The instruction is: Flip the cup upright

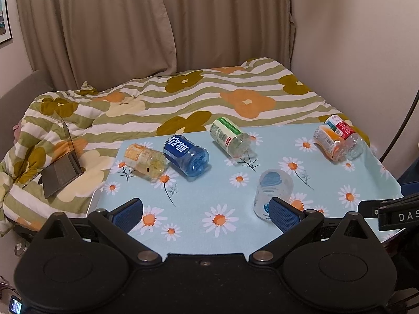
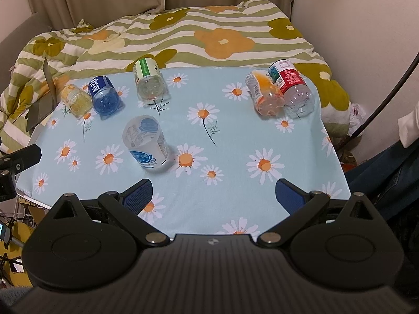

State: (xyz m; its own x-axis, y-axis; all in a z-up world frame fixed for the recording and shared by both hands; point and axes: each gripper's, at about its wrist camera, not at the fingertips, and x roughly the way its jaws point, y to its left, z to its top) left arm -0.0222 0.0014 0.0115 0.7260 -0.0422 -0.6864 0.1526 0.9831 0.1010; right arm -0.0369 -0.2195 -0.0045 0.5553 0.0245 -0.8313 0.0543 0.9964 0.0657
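Note:
A white cup with a blue label [image 1: 272, 191] [image 2: 146, 144] stands on end on the daisy tablecloth [image 1: 209, 191] [image 2: 230, 141], what looks like its closed end up. My left gripper [image 1: 207, 206] hangs open at the table's front edge, its right pad [image 1: 284, 216] just in front of that cup. My right gripper [image 2: 213, 188] is open too, low over the front edge, with the cup ahead and to its left. Lying on their sides are a yellow cup [image 1: 145, 161], a blue cup [image 1: 187, 154] and a green-labelled cup [image 1: 230, 137].
An orange cup [image 2: 264, 94] and a red-labelled cup [image 2: 293, 86] lie side by side at the back right. Behind the table is a bed with a flowered quilt [image 1: 209, 96] and an open laptop [image 1: 61, 172]. A person's leg [image 2: 392, 178] is by the table's right edge.

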